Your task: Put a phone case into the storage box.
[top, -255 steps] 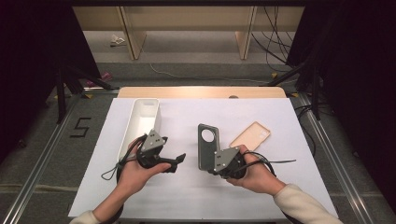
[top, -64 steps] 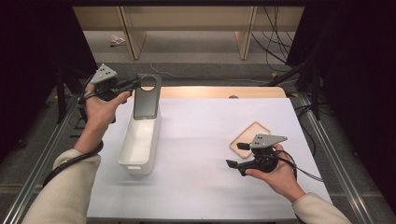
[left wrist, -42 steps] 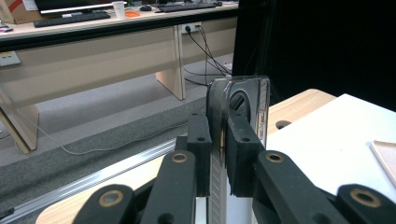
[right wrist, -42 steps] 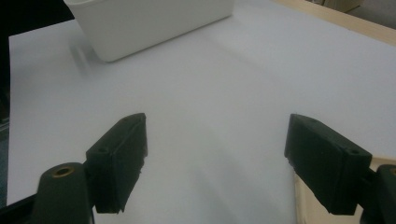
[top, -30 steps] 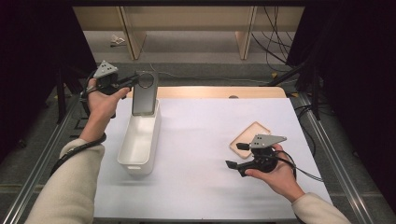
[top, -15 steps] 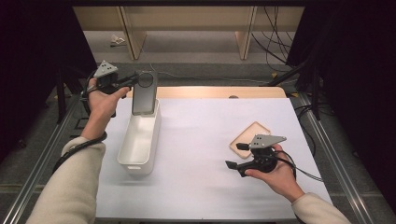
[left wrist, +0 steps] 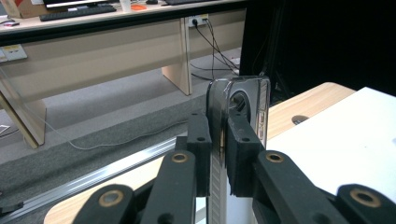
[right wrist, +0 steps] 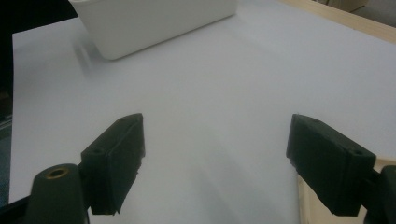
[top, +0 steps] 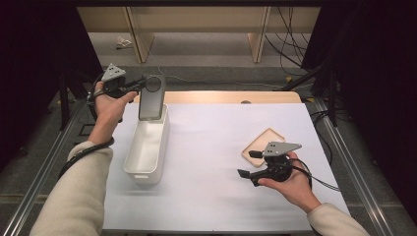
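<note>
From the high view, the left gripper (top: 142, 84) holds a dark phone case (top: 151, 97) upright over the far end of the white bin (top: 147, 147), at the table's far left; the placing step looks in hand, and next the case needs lowering into the bin before release. In the left gripper view, the jaws pinch the case's edge. In the right gripper view, the right gripper (right wrist: 215, 163) gapes empty above the white mat (right wrist: 210, 70).

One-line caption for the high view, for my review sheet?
Left hand-held gripper holds a dark phone case upright over the far end of the white bin; right hand-held gripper rests open beside a tan case.
</note>
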`<state>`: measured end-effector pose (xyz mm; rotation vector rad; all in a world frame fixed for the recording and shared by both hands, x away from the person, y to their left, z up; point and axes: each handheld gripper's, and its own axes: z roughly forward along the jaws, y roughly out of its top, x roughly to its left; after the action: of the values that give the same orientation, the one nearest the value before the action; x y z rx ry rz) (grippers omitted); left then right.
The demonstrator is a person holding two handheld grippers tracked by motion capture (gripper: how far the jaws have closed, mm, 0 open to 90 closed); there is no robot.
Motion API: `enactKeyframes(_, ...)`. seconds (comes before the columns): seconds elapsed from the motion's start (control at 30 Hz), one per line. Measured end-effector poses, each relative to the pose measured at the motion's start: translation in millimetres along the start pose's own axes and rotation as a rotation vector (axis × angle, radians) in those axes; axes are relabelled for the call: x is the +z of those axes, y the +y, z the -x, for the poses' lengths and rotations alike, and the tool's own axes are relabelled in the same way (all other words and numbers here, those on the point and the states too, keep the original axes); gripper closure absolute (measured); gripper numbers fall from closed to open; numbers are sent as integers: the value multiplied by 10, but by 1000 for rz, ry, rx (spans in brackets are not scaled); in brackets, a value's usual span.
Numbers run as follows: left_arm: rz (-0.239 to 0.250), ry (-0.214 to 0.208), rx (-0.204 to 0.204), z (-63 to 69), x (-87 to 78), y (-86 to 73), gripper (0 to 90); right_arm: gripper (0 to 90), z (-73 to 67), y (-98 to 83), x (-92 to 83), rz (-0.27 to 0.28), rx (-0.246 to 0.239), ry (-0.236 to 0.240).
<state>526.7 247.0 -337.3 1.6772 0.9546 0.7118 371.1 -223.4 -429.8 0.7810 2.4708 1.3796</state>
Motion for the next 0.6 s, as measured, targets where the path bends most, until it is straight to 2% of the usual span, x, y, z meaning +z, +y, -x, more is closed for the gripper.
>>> enactKeyframes(0.6, -28, 6, -11, -27, 164, -87, 810, 204, 5, -3, 3, -2, 3, 3)
